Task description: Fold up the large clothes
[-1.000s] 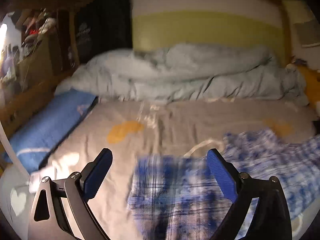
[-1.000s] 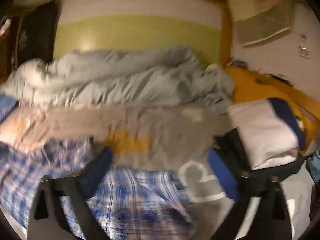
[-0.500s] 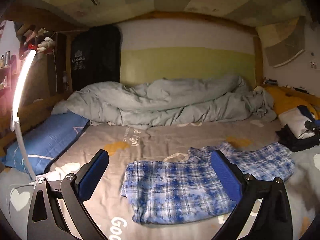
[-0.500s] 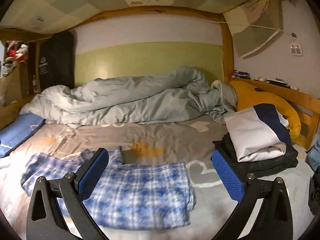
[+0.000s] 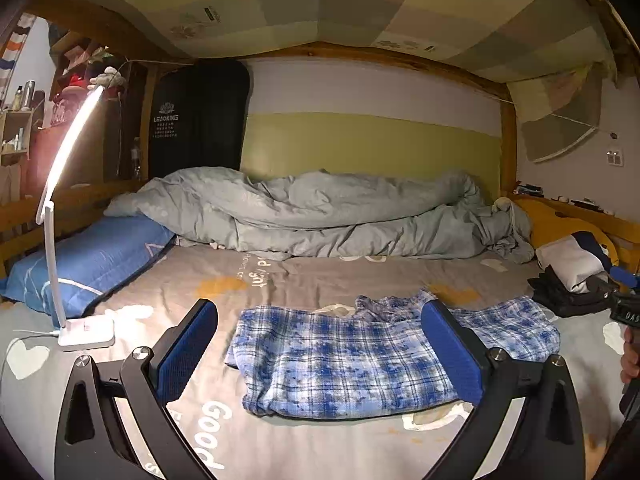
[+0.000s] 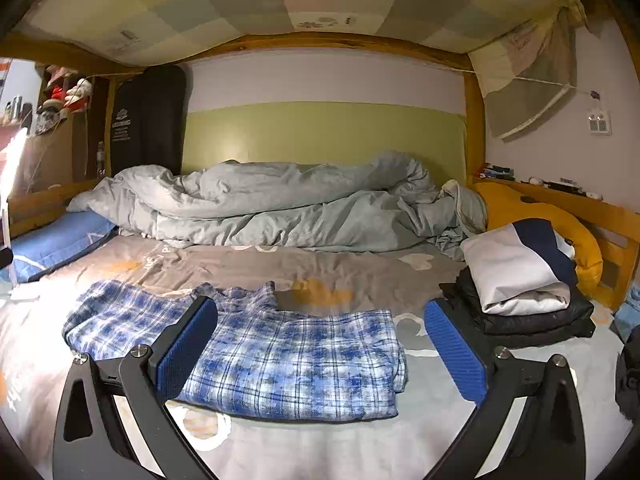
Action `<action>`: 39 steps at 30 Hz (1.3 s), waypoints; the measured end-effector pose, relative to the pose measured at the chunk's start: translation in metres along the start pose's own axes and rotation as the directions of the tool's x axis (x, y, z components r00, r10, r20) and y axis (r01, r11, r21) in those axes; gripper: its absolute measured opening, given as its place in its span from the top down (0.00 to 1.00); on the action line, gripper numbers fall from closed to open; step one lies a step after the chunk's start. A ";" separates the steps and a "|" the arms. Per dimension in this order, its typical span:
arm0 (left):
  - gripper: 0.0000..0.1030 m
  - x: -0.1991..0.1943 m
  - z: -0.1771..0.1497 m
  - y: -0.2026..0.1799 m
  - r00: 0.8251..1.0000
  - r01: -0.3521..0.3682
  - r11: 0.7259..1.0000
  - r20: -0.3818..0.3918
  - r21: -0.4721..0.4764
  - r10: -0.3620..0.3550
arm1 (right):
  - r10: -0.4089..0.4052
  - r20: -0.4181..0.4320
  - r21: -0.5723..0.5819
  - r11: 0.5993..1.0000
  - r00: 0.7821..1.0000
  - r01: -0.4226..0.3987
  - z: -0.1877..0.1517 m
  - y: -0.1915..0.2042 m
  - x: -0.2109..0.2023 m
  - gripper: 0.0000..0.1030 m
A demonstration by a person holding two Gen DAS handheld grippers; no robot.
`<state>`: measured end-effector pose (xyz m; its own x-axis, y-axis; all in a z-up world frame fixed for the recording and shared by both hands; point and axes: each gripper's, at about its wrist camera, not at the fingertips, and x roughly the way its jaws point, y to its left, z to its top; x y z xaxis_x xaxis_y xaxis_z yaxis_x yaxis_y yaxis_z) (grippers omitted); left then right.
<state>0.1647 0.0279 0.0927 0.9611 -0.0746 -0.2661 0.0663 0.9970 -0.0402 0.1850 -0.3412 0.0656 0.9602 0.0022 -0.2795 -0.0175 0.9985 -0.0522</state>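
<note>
On my bed sheet (image 5: 320, 272) the blue plaid garment (image 5: 352, 356) lies flat at twelve o'clock from both tools, partly folded with a rumpled part at its far edge, so I judge at least one fold is left. My left gripper (image 5: 320, 356) and right gripper (image 6: 322, 352) are both spread wide, grasping nothing. My right view shows the stack of folded clothes (image 6: 520, 288) at two o'clock; my left view alone shows the whole desk lamp (image 5: 68, 208) at nine o'clock
</note>
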 end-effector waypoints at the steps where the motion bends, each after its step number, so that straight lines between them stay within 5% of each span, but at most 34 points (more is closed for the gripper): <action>1: 0.00 0.001 -0.001 -0.001 1.000 -0.008 1.000 0.000 0.011 0.008 | 0.001 -0.003 -0.016 1.000 1.000 -0.001 -0.001 0.003 0.001 0.00; 22: 0.00 0.029 -0.031 -0.022 0.995 0.029 0.995 -0.102 0.092 -0.020 | 0.030 -0.147 -0.009 0.999 0.989 -0.032 -0.025 0.011 0.030 0.00; 27: 0.00 0.045 -0.041 -0.016 0.990 -0.005 0.997 -0.142 0.072 0.016 | 0.135 -0.341 0.202 0.977 0.930 -0.067 -0.044 -0.015 0.066 0.00; 33: 0.00 0.054 -0.047 0.001 0.986 -0.071 0.997 -0.151 0.041 0.077 | 0.209 -0.507 0.499 0.862 0.836 0.087 -0.090 -0.074 0.113 0.00; 37: 0.00 0.054 -0.048 0.002 0.986 -0.072 0.996 -0.148 0.048 0.079 | 0.171 -0.573 0.511 0.839 0.802 0.187 -0.112 -0.096 0.135 0.00; 39: 0.00 0.054 -0.048 0.002 0.986 -0.067 0.996 -0.151 0.051 0.074 | 0.193 -0.556 0.571 0.796 0.808 0.203 -0.118 -0.106 0.139 0.00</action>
<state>0.2041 0.0253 0.0319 0.9117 -0.0033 -0.4109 0.0155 0.9995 0.0263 0.2871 -0.4534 -0.0811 0.6177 0.1635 -0.7692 0.3405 0.8262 0.4490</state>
